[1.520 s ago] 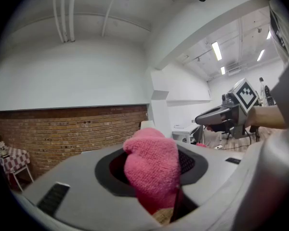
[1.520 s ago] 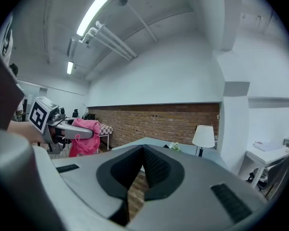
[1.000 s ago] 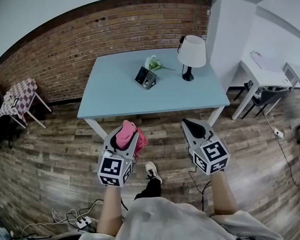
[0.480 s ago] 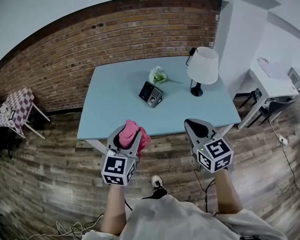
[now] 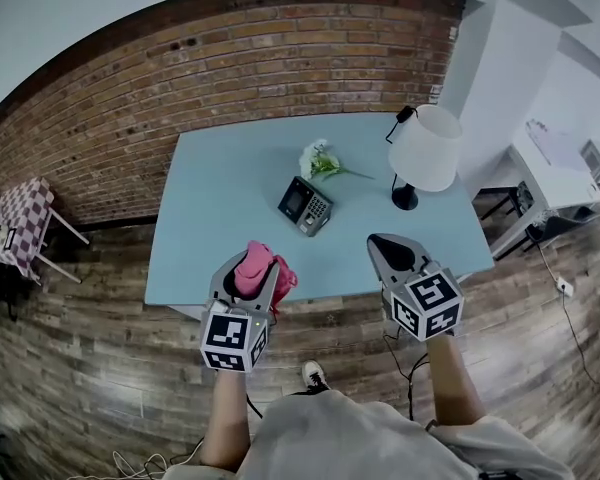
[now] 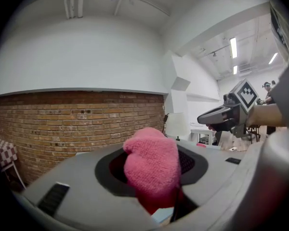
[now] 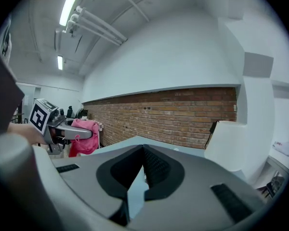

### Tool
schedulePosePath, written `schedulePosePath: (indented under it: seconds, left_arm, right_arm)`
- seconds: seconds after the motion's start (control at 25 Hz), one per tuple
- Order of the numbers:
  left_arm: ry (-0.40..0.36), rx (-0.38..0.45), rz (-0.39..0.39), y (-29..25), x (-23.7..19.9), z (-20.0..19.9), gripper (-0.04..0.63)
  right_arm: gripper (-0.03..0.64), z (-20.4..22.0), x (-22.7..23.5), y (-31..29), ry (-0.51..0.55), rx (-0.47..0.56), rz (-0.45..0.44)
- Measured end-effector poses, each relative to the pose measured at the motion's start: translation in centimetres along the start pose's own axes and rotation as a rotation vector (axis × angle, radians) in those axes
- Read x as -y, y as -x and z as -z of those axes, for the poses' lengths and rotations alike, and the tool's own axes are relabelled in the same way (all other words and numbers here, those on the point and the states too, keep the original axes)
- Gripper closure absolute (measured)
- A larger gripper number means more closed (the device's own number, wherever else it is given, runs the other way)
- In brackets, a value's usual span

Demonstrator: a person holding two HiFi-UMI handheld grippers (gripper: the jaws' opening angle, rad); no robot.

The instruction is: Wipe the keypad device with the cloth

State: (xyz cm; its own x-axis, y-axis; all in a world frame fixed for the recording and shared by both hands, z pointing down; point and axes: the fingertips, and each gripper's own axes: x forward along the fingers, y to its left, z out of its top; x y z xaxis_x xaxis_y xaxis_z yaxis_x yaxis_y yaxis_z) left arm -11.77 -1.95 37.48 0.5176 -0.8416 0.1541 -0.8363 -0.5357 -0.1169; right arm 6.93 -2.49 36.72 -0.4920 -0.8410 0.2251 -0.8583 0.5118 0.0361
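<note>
The dark keypad device point(image 5: 306, 206) lies near the middle of the light blue table point(image 5: 210, 218), tilted. My left gripper point(image 5: 250, 265) is shut on a pink cloth point(image 5: 258, 271), and hovers over the table's near edge, short of the device. The cloth point(image 6: 153, 165) bulges out between the jaws in the left gripper view. My right gripper point(image 5: 384, 251) is shut and holds nothing; it hangs over the near edge to the right of the device. In the right gripper view the jaws point(image 7: 140, 153) meet at the tips.
A white lamp point(image 5: 423, 152) stands on the table's right side, and a small bunch of flowers point(image 5: 318, 158) lies behind the device. A brick wall point(image 5: 230, 58) runs behind the table. A white desk point(image 5: 555, 163) stands at the right, a checkered stool point(image 5: 15, 228) at the left.
Both grippers have come forward from over the wooden floor to the table's near edge. The table and device now sit closer and larger in view. The cloth stays held.
</note>
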Motion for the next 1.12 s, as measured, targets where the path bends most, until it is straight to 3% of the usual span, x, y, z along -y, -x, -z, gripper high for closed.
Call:
schedulePosePath:
  seconds: [0.36,0.72,1.12]
  left_arm:
    - [0.016,-0.018,0.001,-5.3,-4.7,0.6,0.396]
    - [0.017,-0.029,0.009,-9.2,-6.4,0.4,0.396]
    - [0.052,-0.053,-0.068,-15.8,-9.6,0.7,0.396]
  right_arm:
    - [0.601,0.3,2.3,-7.0,0.017,-0.054,-0.01]
    - [0.577,2.4,4.2,-11.0,0.026,-0.125,-0.033]
    - [0.557,7.2,7.3,-18.4,0.072,-0.248,-0.127]
